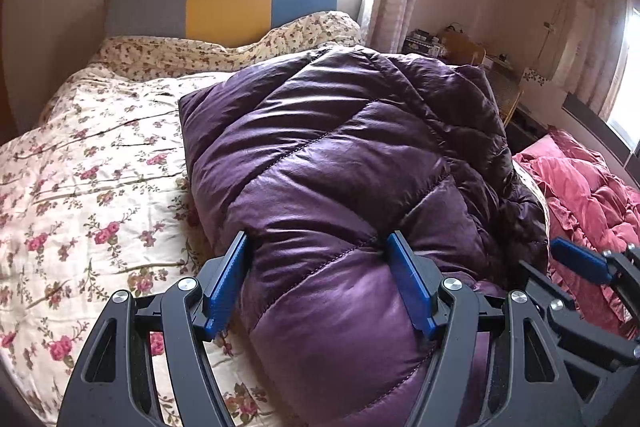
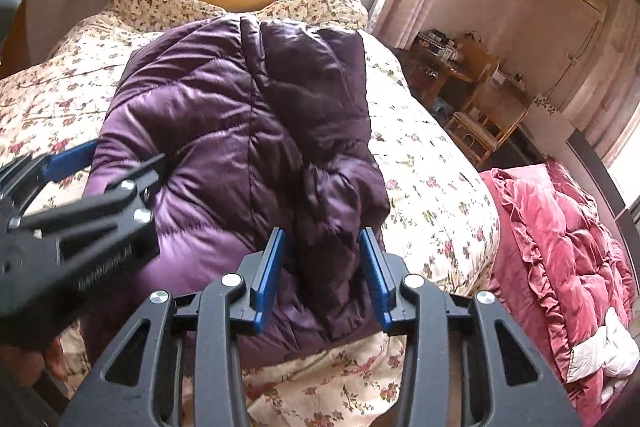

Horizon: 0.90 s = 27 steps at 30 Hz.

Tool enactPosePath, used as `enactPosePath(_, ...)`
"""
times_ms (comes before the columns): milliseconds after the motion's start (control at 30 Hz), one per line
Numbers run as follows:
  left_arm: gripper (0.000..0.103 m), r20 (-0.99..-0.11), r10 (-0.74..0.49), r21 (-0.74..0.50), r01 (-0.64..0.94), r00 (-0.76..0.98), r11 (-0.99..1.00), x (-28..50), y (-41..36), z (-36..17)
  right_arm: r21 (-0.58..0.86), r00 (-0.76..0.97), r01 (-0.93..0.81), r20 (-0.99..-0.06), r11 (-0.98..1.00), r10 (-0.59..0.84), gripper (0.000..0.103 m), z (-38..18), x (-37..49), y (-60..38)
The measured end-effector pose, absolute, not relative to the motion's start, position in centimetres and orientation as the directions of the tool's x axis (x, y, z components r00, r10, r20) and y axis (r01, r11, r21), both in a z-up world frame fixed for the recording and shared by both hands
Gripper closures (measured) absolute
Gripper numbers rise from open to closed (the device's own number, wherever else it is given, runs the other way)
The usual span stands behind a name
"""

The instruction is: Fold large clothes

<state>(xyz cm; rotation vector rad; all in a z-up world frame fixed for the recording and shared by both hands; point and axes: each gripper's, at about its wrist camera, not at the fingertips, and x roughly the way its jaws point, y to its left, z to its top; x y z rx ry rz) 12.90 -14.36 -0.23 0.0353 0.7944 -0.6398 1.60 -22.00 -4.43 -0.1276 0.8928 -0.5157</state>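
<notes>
Jacket: purple quilted down jacket [image 1: 340,163], glossy (folded bundle) on floral bed quilt [image 1: 88,187].
Left tongs [image 1: 320,287]: wide, astride jacket's near edge.
Right tongs [image 2: 326,277]: wide, astride its dark fold.

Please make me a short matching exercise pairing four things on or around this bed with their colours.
Things:
1. puffer jacket
2. bedspread
3. ruffled quilt
4. headboard

Colours:
A. grey, yellow and blue blocks
B. cream with a floral print
C. glossy purple
D. rose pink

Pairs: 1-C, 2-B, 3-D, 4-A
</notes>
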Motion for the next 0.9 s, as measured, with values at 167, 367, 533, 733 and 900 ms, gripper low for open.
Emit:
enactPosePath(167,0.034,-0.667,-0.520,-0.193,0.550,0.534,0.812,12.9,-14.2,0.3,-0.319,0.524,0.388,-0.695,0.864,-0.492,0.067,-3.9,3.2,-22.3)
enactPosePath(367,0.034,-0.669,-0.509,-0.200,0.528,0.542,0.825,13.3,-13.9,0.5,-0.301,0.530,0.399,-0.695,0.866,-0.486,0.067,-4.0,4.2,-23.3)
enactPosePath(533,0.034,-0.669,-0.490,-0.186,0.512,0.559,0.839,13.5,-14.1,0.3,-0.272,0.529,0.413,-0.705,0.869,-0.472,0.067,-4.1,5.0,-24.1)
enactPosePath(733,0.034,-0.677,-0.464,-0.177,0.485,0.572,0.856,14.2,-14.7,0.0,-0.219,0.510,0.447,-0.735,0.867,-0.448,0.066,-4.7,6.6,-25.6)
enactPosePath(900,0.034,-0.685,-0.460,-0.169,0.491,0.565,0.855,14.6,-15.3,-0.4,-0.188,0.480,0.469,-0.766,0.863,-0.428,0.068,-5.8,7.5,-27.0)
